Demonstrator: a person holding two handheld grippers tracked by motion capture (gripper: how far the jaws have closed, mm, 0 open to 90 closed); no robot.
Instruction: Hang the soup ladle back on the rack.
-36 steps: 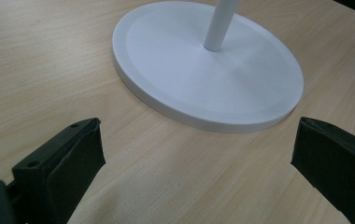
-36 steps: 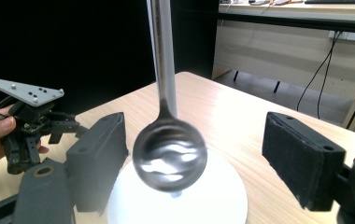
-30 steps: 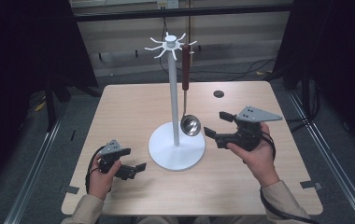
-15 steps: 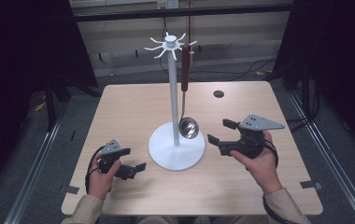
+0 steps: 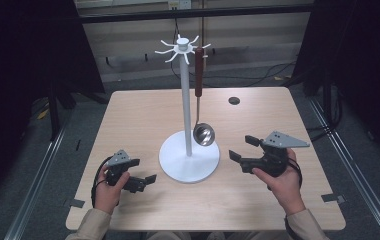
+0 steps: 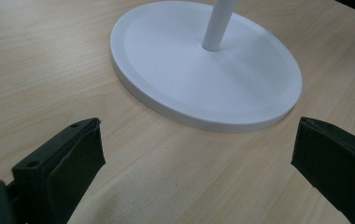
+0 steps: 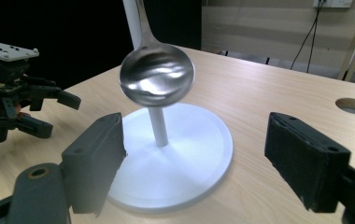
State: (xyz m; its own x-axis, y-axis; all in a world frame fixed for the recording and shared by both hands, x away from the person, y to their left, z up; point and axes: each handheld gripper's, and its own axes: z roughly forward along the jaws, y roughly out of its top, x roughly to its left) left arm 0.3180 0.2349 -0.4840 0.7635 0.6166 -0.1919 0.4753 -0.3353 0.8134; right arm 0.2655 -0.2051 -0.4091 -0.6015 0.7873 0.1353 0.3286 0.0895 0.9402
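Note:
A white hook stand (image 5: 184, 100) rises from a round base (image 5: 189, 160) at the table's middle. From one of its top hooks hangs a steel ladle (image 5: 204, 134) with a brown handle, its bowl just above the base's right side. My right gripper (image 5: 240, 147) is open to the right of the base, apart from the ladle; in the right gripper view the ladle bowl (image 7: 157, 77) hangs ahead between the jaws. My left gripper (image 5: 144, 171) is open and low over the table, left of the base (image 6: 203, 79). Nothing sits between either pair of jaws.
The light wooden table (image 5: 143, 115) has a small round hole (image 5: 234, 100) at its back right. Metal rails and cables run on the floor around the table. In the right gripper view the left gripper (image 7: 59, 116) shows beyond the base (image 7: 185, 158).
My right gripper has drawn back from the ladle bowl, toward the front right of the table, and stays open. The left gripper has not moved.

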